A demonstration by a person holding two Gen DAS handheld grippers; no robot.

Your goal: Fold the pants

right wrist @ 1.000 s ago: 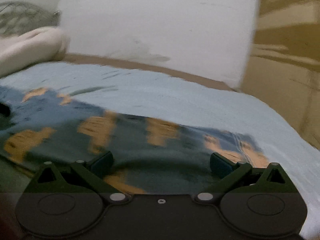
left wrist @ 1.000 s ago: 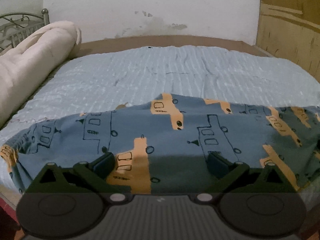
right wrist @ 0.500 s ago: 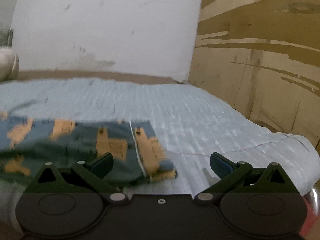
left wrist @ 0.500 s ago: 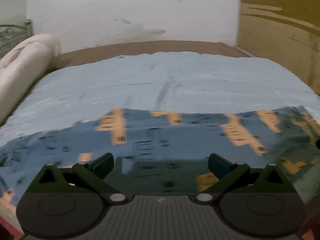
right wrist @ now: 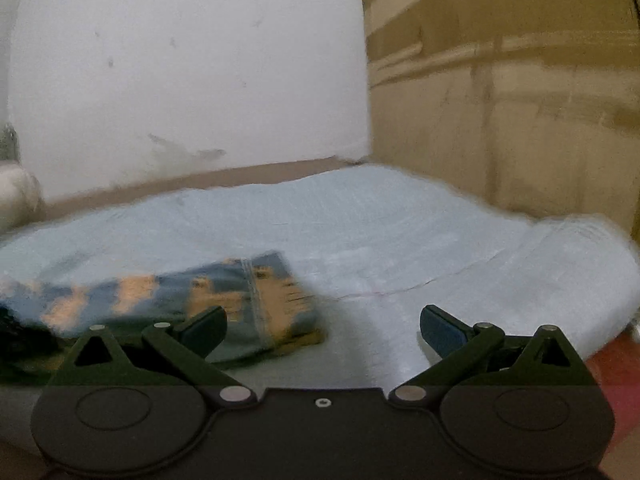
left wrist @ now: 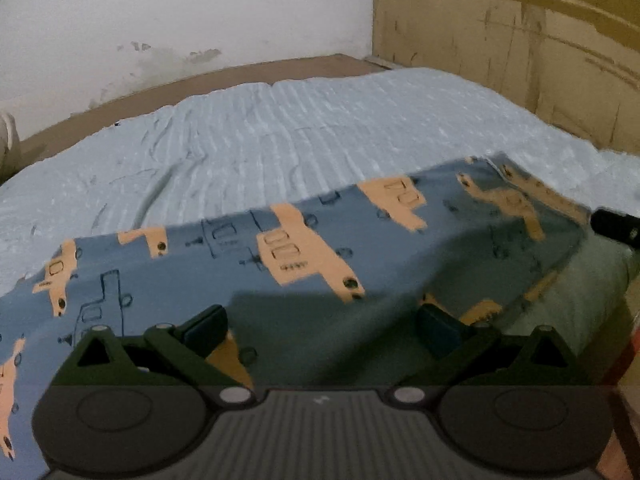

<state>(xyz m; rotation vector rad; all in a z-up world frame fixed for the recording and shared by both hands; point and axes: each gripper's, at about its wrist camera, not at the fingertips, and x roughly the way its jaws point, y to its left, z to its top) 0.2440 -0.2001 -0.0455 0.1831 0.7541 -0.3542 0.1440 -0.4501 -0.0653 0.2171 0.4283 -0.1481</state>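
Both the left tool (left wrist: 322, 332) and right tool (right wrist: 322, 330) gape wide, empty, over the pants (left wrist: 280, 248).

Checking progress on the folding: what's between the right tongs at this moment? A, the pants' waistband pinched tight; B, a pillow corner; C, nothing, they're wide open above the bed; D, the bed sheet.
C: the right tongs gape wide with nothing clamped, the pants lying loose on the sheet.

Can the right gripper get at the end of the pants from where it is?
Probably yes. The right gripper is open, and the pants end lies flat on the bed just ahead of its left finger, nothing between.
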